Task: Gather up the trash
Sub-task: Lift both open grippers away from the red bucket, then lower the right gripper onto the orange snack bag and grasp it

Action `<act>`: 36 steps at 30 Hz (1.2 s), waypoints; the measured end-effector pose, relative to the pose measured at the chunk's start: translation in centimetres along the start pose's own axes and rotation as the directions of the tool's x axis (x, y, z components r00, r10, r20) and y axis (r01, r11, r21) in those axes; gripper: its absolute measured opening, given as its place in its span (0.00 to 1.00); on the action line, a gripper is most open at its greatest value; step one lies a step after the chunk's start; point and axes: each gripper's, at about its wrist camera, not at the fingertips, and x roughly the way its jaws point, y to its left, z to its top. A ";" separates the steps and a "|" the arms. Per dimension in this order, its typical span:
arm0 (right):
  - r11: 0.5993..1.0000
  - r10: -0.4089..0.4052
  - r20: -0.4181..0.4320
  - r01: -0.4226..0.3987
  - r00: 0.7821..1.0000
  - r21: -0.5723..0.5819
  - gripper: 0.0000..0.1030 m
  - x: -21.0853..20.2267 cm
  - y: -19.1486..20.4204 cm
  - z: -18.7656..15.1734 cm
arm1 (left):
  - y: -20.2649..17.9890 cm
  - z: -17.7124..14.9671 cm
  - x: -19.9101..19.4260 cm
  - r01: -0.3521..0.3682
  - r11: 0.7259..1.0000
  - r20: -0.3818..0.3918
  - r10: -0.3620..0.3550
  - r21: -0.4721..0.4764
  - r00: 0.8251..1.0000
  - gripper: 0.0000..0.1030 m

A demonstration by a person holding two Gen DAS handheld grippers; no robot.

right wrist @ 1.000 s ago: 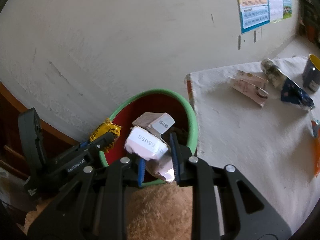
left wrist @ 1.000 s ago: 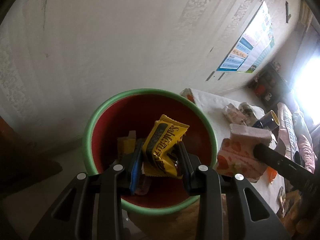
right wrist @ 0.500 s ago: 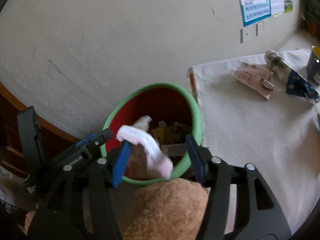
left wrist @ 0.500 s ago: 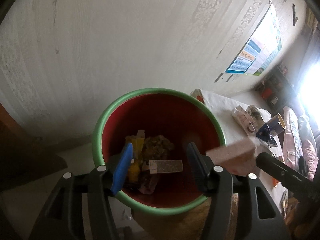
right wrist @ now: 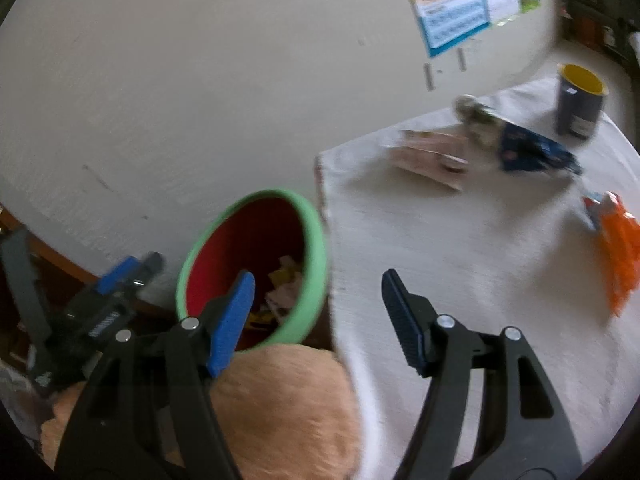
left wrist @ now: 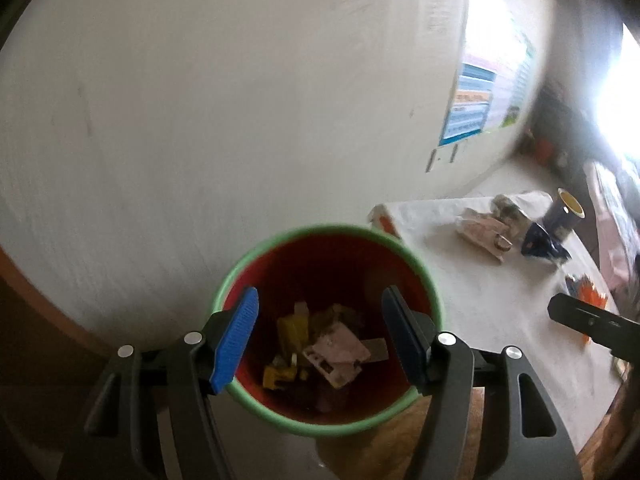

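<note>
Both wrappers have dropped since 1 second ago: the yellow snack packet and the pink-and-white packet now lie inside the red bin, and both sets of jaws have just been opening. The left gripper hangs over the bin with fingers wide and nothing between them; the right gripper has swung toward the cloth-covered surface, fingers also wide and empty. More trash waits far right: a pink packet, a blue wrapper, an orange wrapper. The next reach should probably straddle 1 wrapper squarely and pinch without gathering cloth.
</note>
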 end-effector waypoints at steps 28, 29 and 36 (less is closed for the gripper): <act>0.878 -0.475 -0.114 0.479 0.873 0.009 0.87 -1.2 -25.9 2.6 | -9.9 1.3 -3.8 0.012 0.970 0.054 -0.026 0.244 0.998 0.60; 0.883 -0.465 -0.117 0.470 0.878 0.017 0.83 -1.1 -25.8 2.5 | -10.0 1.3 -3.9 0.010 0.969 0.056 -0.024 0.248 0.998 0.60; 0.932 -0.351 -0.117 0.359 0.929 0.052 0.13 -1.7 -24.2 1.1 | -10.9 1.1 -4.6 0.008 0.964 0.064 -0.026 0.265 0.998 0.60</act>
